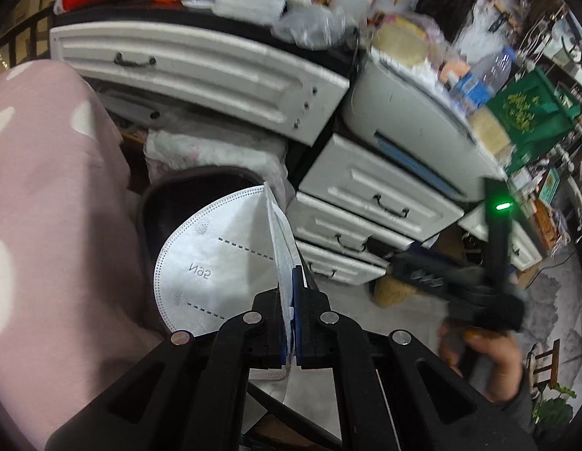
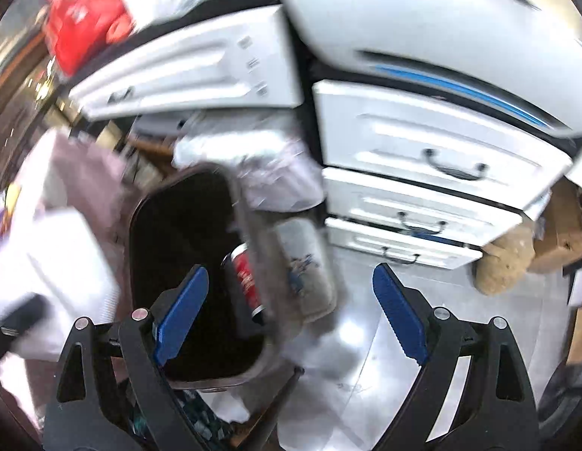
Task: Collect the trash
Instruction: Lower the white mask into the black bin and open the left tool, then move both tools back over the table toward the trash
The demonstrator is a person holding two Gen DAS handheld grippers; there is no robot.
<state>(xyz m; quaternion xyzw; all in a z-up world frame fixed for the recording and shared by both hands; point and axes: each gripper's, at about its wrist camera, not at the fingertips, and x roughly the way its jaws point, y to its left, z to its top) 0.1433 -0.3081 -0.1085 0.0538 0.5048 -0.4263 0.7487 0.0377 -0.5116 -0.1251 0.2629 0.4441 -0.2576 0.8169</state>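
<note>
A: Fingers on the left gripper (image 1: 294,300) clamped tight on a white face mask (image 1: 219,259), held right above the dark bin (image 1: 155,203) by the drawers (image 1: 381,195).

B: Right gripper (image 2: 291,315)?

A: Fingers spread wide, nothing between them, over the same bin (image 2: 148,210).

B: Step?

A: Looks like dropping trash. Next move probably needs the left lowered over the bin mouth, then released.

B: Bin contents?

A: Red can (image 2: 246,282) lying inside against the wall. Rest too dark to tell.
</note>
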